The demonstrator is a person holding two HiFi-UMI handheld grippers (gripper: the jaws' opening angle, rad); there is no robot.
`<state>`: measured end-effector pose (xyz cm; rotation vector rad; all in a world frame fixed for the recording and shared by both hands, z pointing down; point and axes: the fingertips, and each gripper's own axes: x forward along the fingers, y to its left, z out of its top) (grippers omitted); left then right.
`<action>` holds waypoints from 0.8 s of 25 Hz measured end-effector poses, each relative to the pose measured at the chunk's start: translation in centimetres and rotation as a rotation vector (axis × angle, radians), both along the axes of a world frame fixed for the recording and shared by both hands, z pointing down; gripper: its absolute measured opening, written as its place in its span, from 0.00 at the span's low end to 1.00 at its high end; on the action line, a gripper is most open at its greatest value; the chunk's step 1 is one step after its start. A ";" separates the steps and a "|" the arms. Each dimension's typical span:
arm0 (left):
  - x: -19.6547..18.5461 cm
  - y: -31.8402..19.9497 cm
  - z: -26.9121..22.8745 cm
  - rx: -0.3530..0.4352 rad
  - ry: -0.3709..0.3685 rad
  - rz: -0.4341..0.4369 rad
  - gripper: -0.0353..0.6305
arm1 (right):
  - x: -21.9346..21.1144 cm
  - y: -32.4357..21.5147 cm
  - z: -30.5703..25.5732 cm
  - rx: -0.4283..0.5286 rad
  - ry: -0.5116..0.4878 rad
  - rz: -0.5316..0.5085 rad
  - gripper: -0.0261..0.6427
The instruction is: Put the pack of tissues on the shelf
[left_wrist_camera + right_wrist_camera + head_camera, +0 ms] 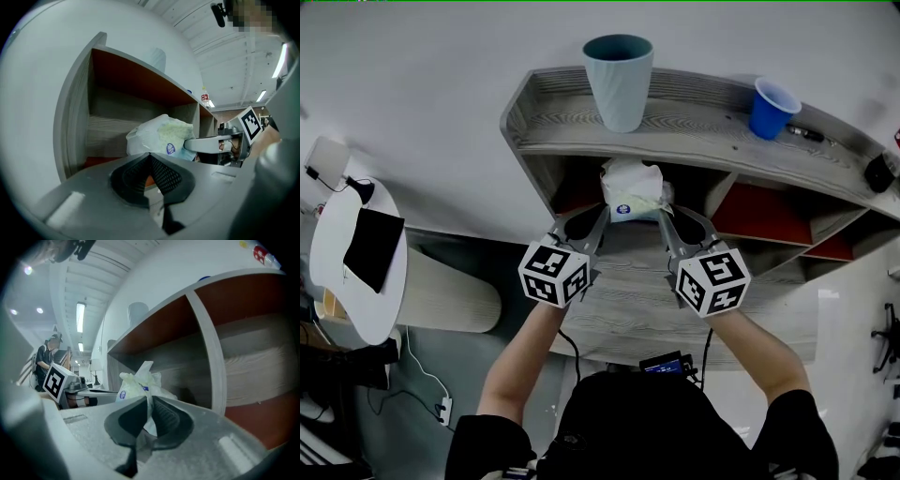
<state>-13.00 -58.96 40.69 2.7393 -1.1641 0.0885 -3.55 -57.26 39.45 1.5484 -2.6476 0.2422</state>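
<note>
Against the white wall, the grey shelf (581,131) has its left-end compartment open just beyond the pack of tissues (628,190), which lies crosswise, pinched between the clenched left hand-held gripper (602,214) and right hand-held gripper (664,216).

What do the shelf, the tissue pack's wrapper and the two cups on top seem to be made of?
Shelf: grey boards with printed-looking wood grain, probably laminate; matte, with red-brown back panels.
Tissue pack: thin, crinkled, translucent plastic film, slightly shiny.
Teal cup: matte, faintly ribbed; plastic or paper, hard to tell.
Blue cup: smooth and glossy, likely disposable plastic.
</note>
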 end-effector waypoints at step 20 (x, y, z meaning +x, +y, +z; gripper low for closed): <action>0.2 -1.4 1.5 -0.069 -0.015 -0.012 0.06 | -0.6 -1.6 1.4 -0.035 0.043 0.006 0.16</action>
